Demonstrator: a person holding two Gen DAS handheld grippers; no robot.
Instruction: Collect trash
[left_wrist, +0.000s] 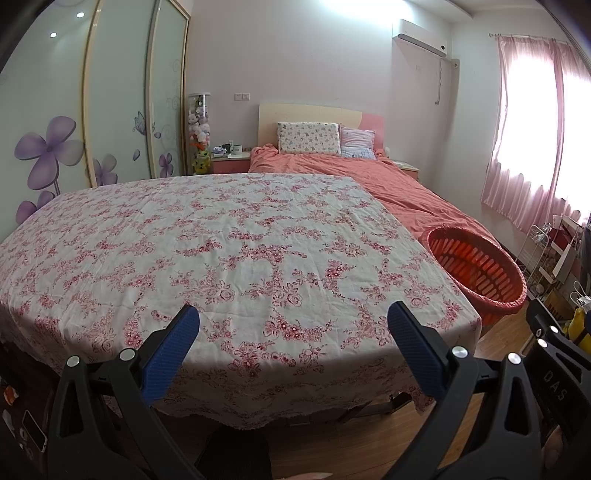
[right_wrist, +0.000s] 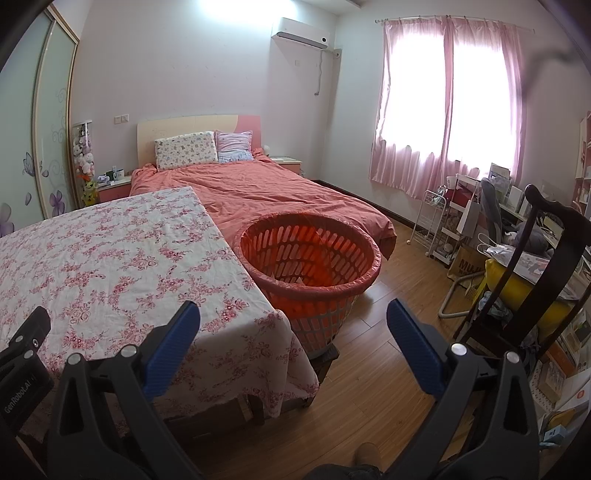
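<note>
Left gripper (left_wrist: 293, 321) held above the near edge of the table (left_wrist: 207, 240), blue fingers (left_wrist: 171, 354) spread wide, nothing between them. Floral tablecloth (left_wrist: 258, 266) covering the whole top and hanging over the near edge — no loose item to be made out on it.

Right gripper (right_wrist: 293, 319) also with fingers (right_wrist: 413, 350) wide apart and empty, aimed past the table corner toward the wooden floor (right_wrist: 388, 332). Part of the right gripper visible at 4 o'clock in the left wrist view.

Orange basket (right_wrist: 332, 288) at 12 o'clock in the right wrist view, just beside the right edge of the table, raised on a dark low stand; at 3 o'clock in the left wrist view. Thin orange liner over its rim. Something pale low inside, too unclear to name.

Bed (right_wrist: 266, 192) with salmon cover behind the table and basket, two pillows at the headboard. Pink curtain (right_wrist: 443, 110) at 1 o'clock, dark wooden chair (right_wrist: 554, 251) at 3 o'clock among clutter.
</note>
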